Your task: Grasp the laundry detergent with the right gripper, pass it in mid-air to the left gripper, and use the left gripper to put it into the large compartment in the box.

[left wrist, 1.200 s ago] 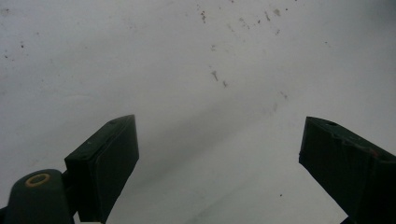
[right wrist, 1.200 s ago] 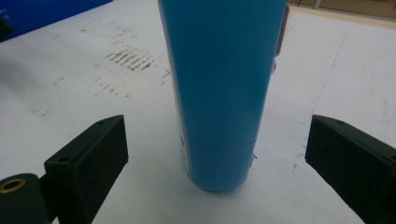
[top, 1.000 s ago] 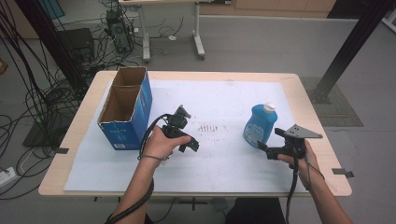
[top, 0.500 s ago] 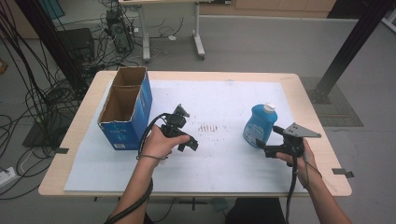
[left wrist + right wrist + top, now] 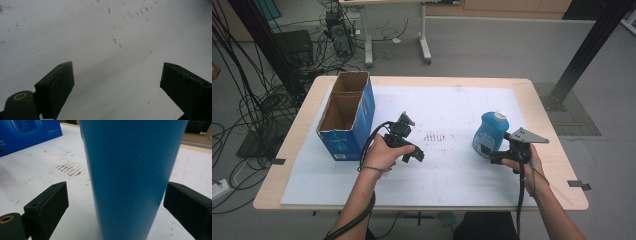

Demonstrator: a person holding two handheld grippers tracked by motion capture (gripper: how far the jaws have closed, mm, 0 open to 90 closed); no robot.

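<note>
At the right of the high view, the upright blue plastic bottle with a white cap stands between the spread jaws of the right gripper; I judge squeezing evenly at mid-body best. The left gripper, spread too, hovers over the white table sheet.

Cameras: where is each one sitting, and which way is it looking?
High view: above the table's near side, looking forward and down; both forearms, left gripper and right gripper show.
Left gripper view: on that gripper, facing the white tabletop between open jaws.
Right gripper view: faces the blue bottle between open jaws.
Shared: bottle, blue box.
</note>
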